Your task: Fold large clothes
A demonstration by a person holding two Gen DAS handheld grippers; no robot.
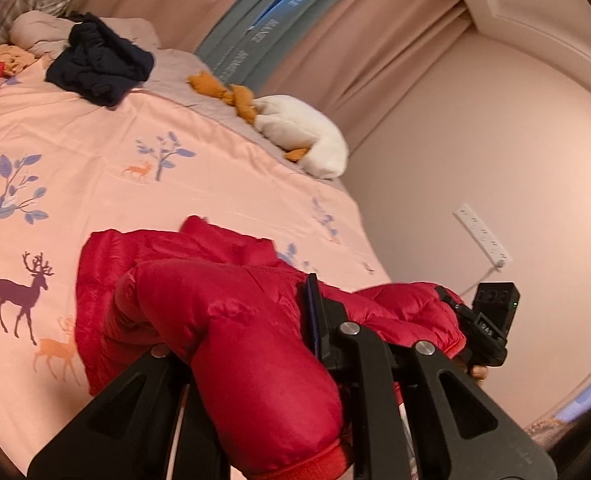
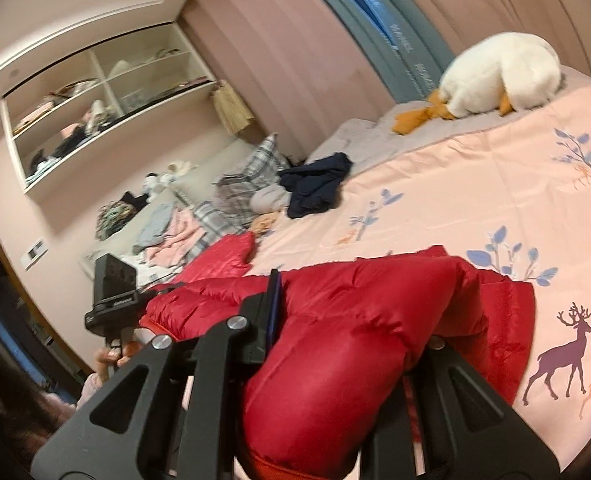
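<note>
Red puffer jacket [image 1: 223,320] hides both grippers' fingertips; each pair of jaws clamps its fabric. Beyond the jacket, the bed [image 1: 95,160] lies open.

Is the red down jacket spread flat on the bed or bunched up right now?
Bunched: the red down jacket humps in thick folds, pinched in both grippers, only partly resting on the bedspread.

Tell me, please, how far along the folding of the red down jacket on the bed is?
Early. Done: the red down jacket is picked up at two spots. In hand: the left tool and right tool each clamp a puffy bunch of it above the pink deer bedspread. Left: the jacket remains crumpled, no neat fold visible, and the navy garment lies unfolded.
</note>
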